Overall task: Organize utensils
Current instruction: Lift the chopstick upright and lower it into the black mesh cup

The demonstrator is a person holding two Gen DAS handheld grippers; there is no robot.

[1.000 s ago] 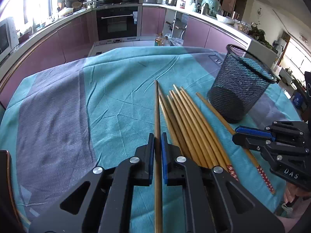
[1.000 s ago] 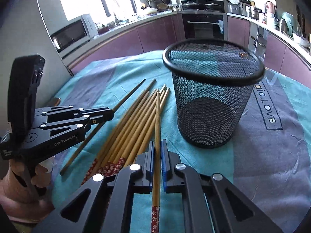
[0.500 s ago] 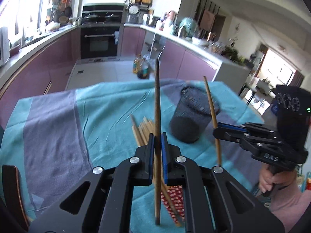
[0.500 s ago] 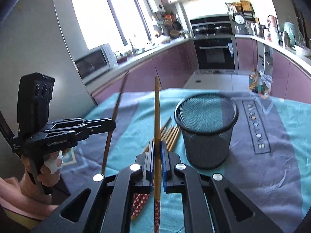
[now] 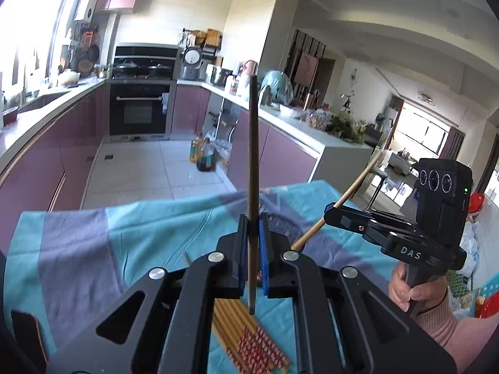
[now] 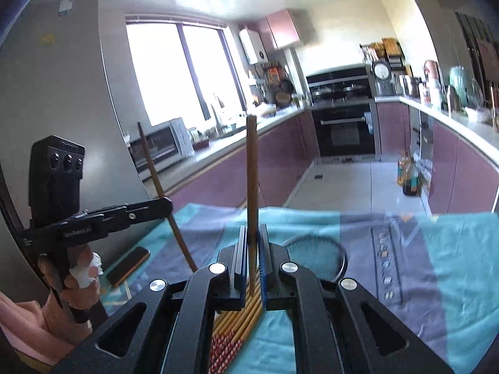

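My left gripper [image 5: 252,249] is shut on a dark brown chopstick [image 5: 253,162] and holds it upright above the table. My right gripper [image 6: 251,258] is shut on a lighter chopstick [image 6: 251,171], also upright. Each gripper shows in the other's view: the right gripper [image 5: 330,213] with its chopstick tilted, the left gripper [image 6: 167,205] with its dark chopstick. Several chopsticks with red patterned ends [image 5: 246,336] lie on the teal and grey tablecloth [image 5: 93,249] below; they also show in the right wrist view [image 6: 237,327]. The black mesh holder's rim [image 6: 338,252] peeks out beside my right gripper.
A dark phone-like slab [image 6: 128,266] lies near the table's left edge. Beyond the table are purple kitchen cabinets [image 5: 56,168], an oven [image 5: 137,112] and bottles on the floor [image 5: 202,155].
Both grippers have lifted their chopsticks off the table and tipped upward. The views now look across the kitchen; the mesh holder has dropped almost out of sight.
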